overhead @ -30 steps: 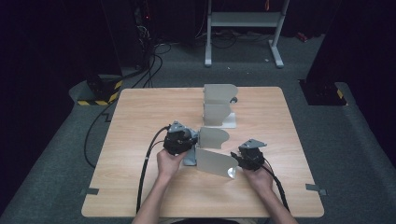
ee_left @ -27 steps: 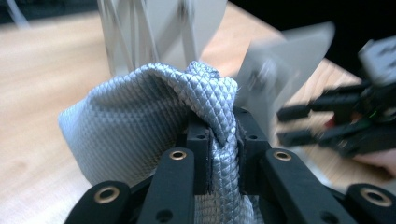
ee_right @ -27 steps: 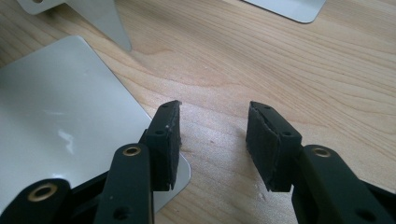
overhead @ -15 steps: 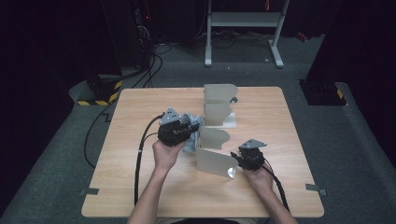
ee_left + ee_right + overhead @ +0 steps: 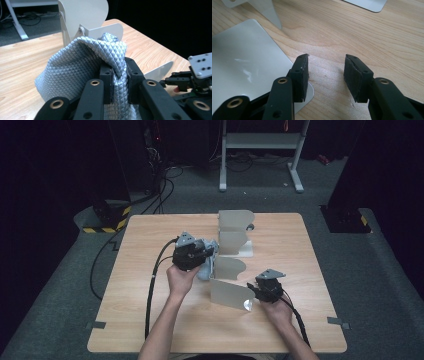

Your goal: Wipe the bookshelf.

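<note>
A grey quilted cloth (image 5: 80, 65) is bunched between the pads of my left gripper (image 5: 118, 72), which is shut on it and holds it above the table. In the high view the left gripper (image 5: 206, 254) hangs beside a grey metal rack (image 5: 234, 242) of upright curved plates, with the cloth (image 5: 205, 271) drooping under it. My right gripper (image 5: 325, 75) stands open over bare wood with nothing between its fingers. Its one jaw lies over the corner of the rack's front plate (image 5: 244, 62). In the high view the right gripper (image 5: 254, 292) sits at that plate's (image 5: 227, 294) right end.
The wooden table (image 5: 150, 320) has bare room at its left, front and far right. Black cables (image 5: 152, 280) trail from the left gripper off the table's left edge. A white stand's legs (image 5: 260, 150) and dark gear stand on the floor beyond the table.
My left gripper has risen and moved away from the person with the cloth in it, lifting the cloth off the table. The right gripper has kept still.
</note>
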The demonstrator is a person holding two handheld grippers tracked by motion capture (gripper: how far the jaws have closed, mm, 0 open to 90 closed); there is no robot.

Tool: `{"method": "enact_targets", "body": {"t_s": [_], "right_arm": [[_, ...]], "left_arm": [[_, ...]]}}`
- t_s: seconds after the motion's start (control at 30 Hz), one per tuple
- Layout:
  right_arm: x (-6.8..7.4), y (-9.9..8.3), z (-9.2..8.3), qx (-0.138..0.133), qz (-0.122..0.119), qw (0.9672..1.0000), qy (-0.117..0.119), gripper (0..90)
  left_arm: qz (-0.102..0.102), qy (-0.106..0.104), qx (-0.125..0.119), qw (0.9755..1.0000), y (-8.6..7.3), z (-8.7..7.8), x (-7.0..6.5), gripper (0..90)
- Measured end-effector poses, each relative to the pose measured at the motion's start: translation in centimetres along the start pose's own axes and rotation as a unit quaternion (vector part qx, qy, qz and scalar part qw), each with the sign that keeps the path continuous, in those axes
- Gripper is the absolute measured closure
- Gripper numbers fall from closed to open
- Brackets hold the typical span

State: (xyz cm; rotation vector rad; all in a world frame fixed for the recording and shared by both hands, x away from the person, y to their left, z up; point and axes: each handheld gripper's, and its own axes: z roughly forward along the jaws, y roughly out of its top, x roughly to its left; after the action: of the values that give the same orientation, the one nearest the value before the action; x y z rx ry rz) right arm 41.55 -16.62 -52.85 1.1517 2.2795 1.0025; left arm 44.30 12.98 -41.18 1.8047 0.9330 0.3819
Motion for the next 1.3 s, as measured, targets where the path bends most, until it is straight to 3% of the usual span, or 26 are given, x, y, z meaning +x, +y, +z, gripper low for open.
{"method": "enact_targets", "body": {"t_s": [0.27,0.47,0.57,0.77,0.9,1.1,1.3], "right_arm": [[0.0,0.0,0.0,0.0,-0.002,1.0,0.0,55.5],[0.0,0.0,0.0,0.0,0.0,1.0,0.0,55.5],[0.0,0.0,0.0,0.0,-0.001,1.0,0.0,55.5],[0.0,0.0,0.0,0.0,-0.001,1.0,0.0,55.5],[0.0,0.0,0.0,0.0,-0.001,1.0,0.0,55.6],[0.0,0.0,0.0,0.0,0.0,1.0,0.0,55.6],[0.0,0.0,0.0,0.0,0.0,1.0,0.0,55.6]], "left_arm": [[-0.008,0.013,0.036,0.9992,-1.9,2.1,0.7,78.6],[-0.014,0.021,0.077,0.9967,-3.7,3.9,1.4,78.6],[-0.029,0.019,0.088,0.9956,-4.6,4.8,1.8,78.5],[-0.036,0.018,0.103,0.9938,-5.3,5.7,2.1,78.5],[-0.036,0.017,0.089,0.9952,-4.9,5.1,2.0,78.5],[-0.028,0.011,0.038,0.9988,-3.3,2.8,1.5,78.8],[-0.013,-0.001,-0.011,0.9999,-1.2,0.4,0.4,78.7]]}}
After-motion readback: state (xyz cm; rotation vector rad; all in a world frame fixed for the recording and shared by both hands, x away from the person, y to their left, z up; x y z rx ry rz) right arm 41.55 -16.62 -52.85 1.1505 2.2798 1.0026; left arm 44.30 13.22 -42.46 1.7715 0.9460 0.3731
